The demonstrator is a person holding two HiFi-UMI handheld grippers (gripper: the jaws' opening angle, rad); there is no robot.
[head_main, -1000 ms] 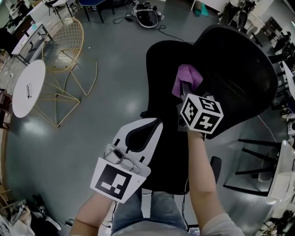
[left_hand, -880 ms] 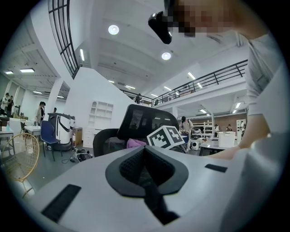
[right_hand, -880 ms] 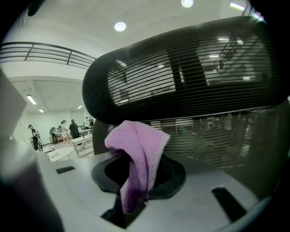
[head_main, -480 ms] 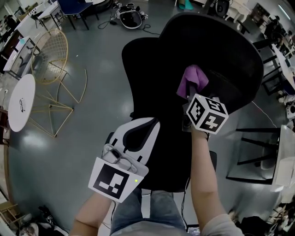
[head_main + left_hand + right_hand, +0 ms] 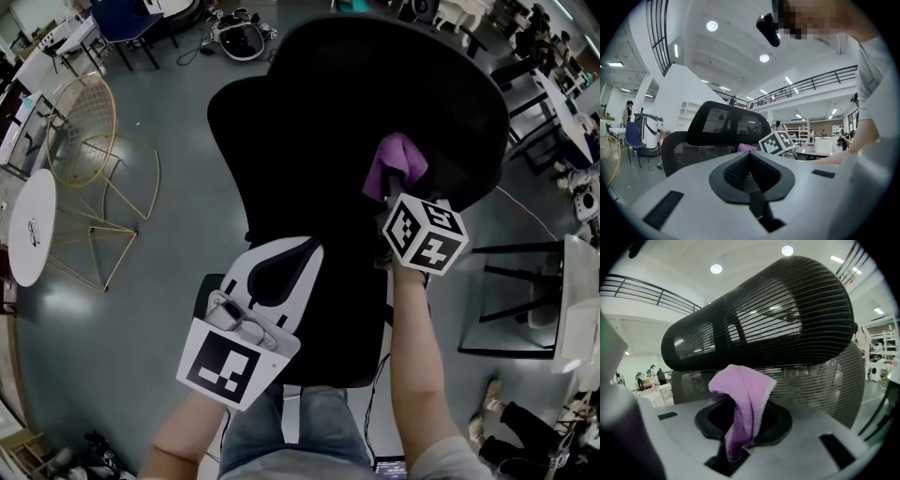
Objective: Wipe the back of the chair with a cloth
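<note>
The black office chair [image 5: 412, 84] is taking up more of the head view than it did a second ago, its dark bulk now spreading further left and up across the frame, and the gray floor [image 5: 141, 309] is showing less around it. The gold wire chair [image 5: 80, 131] and the round white table [image 5: 28, 239] are sitting closer to the left edge than before, well apart from the office chair. In the right gripper view the mesh back [image 5: 820, 380] is filling the background, with the headrest [image 5: 759, 319] arching across above it. The left gripper [image 5: 751, 168] is hanging low near the person's lap, its jaws pressed together with nothing between them. The right gripper [image 5: 740, 423] is reaching up at the back, its jaws clamping the purple cloth [image 5: 740, 399]; in the head view its marker cube [image 5: 424, 234] is covering the jaws. The cloth is sticking up just under the headrest, in front of the mesh, somewhat further right in the head view than a second ago; whether it is actually touching the mesh is not clear.
</note>
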